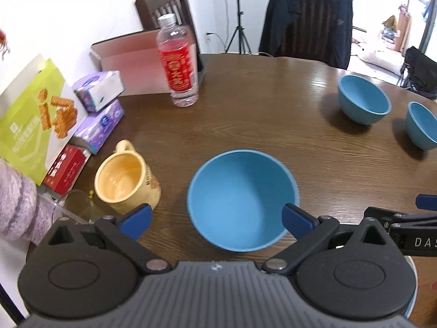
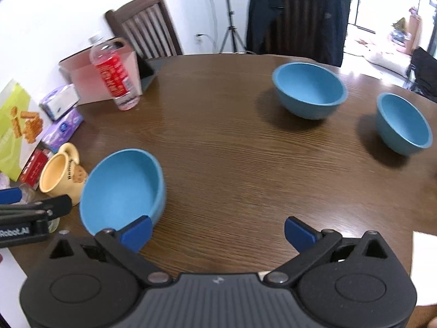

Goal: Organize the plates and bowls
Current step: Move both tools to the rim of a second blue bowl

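Three blue bowls stand on the round brown table [image 1: 245, 114]. The nearest bowl [image 1: 241, 199] sits just ahead of my left gripper [image 1: 217, 220], which is open, its right fingertip over the bowl's near rim. The same bowl [image 2: 123, 188] shows at the left of the right wrist view. Two more bowls stand farther right: one [image 2: 310, 93] [image 1: 363, 98] toward the back, one [image 2: 402, 123] [image 1: 422, 124] at the right edge. My right gripper [image 2: 218, 232] is open and empty above bare table, its left fingertip near the nearest bowl's rim.
A yellow mug [image 1: 127, 177] stands left of the nearest bowl. A water bottle with a red label [image 1: 179, 65], tissue packs [image 1: 99, 114], a green snack box [image 1: 35, 117] and a pink box [image 1: 128, 60] crowd the table's left side. Chairs [image 1: 308, 19] stand behind the table.
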